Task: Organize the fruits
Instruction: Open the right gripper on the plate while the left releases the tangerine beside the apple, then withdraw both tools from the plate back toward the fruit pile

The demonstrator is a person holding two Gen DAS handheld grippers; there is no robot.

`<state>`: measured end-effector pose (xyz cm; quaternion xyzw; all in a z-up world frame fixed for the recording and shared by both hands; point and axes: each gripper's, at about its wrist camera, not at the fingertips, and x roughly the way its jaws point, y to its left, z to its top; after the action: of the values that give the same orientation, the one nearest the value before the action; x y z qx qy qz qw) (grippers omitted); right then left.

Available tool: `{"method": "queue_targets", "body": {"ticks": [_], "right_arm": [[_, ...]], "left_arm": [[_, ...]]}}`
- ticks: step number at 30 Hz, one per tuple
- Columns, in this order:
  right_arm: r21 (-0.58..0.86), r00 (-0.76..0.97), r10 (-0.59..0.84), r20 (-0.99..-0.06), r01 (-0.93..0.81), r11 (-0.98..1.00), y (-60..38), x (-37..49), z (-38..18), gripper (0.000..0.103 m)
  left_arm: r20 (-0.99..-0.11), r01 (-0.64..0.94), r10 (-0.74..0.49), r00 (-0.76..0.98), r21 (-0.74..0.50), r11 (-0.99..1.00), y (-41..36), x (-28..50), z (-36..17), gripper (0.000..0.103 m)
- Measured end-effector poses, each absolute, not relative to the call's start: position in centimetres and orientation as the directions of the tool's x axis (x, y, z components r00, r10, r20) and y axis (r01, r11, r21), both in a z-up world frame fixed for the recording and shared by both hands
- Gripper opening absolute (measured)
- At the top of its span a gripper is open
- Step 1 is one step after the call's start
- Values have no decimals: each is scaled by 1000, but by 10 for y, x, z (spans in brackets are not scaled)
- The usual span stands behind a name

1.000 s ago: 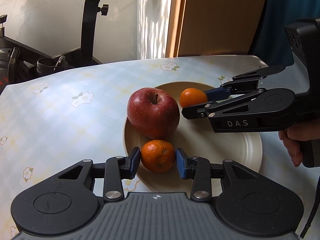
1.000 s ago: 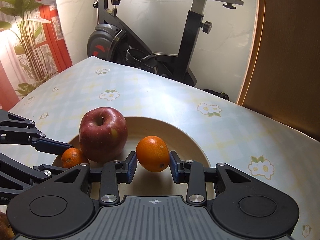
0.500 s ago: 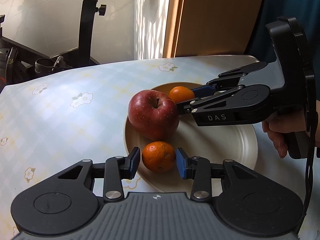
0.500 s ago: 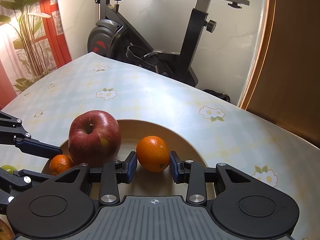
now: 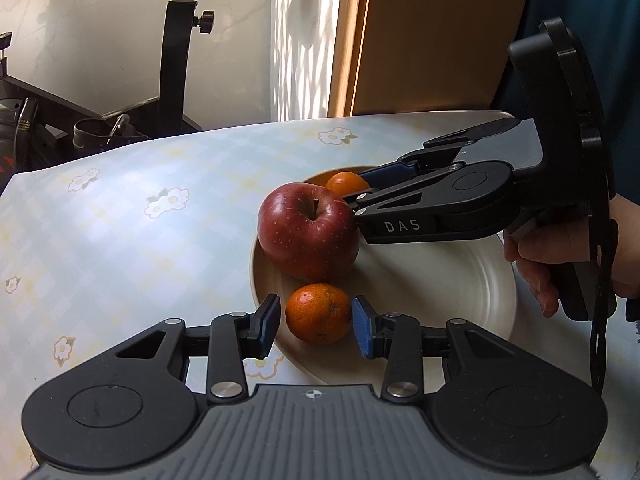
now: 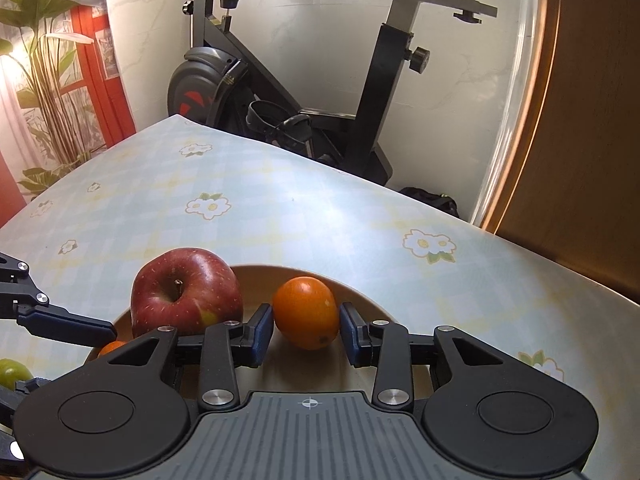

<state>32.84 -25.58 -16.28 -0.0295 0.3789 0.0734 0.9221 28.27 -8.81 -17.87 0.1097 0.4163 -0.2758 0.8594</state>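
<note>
A red apple stands on the left part of a cream plate. In front of it a small mandarin rests on the plate between the fingers of my left gripper; a thin gap shows at the left pad, so it is open. A smooth orange sits on the plate's far side, right of the apple. My right gripper straddles the orange with its jaws opening and slim gaps at both pads. In the left wrist view that gripper reaches in from the right behind the apple.
The plate lies on a table with a pale checked flower cloth. A green fruit lies on the cloth at the far left. An exercise bike stands beyond the table's far edge. A person's hand grips the right tool.
The right gripper carried the orange down and further back behind the apple, set it on the plate and its pads came off it. The left pads have eased off the mandarin.
</note>
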Motion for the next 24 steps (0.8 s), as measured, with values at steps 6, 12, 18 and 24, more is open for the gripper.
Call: {"method": "queue_targets", "body": {"ticks": [6, 12, 18, 24], "right_arm": [[11, 716, 117, -689, -150, 989, -262, 313, -152, 44], [25, 735, 107, -670, -121, 992, -269, 290, -142, 45], [39, 760, 90, -644, -85, 996, -275, 259, -130, 45], [77, 785, 84, -613, -47, 996, -274, 226, -122, 45]], "left_arm": [[-779, 565, -380, 499, -40, 824, -86, 282, -175, 50], [-763, 584, -415, 495, -61, 810, -78, 274, -164, 50], [-730, 582, -446, 519, -80, 809, -62, 266, -141, 50], [-701, 538, -422, 575, -64, 840, -40, 256, -123, 50]]}}
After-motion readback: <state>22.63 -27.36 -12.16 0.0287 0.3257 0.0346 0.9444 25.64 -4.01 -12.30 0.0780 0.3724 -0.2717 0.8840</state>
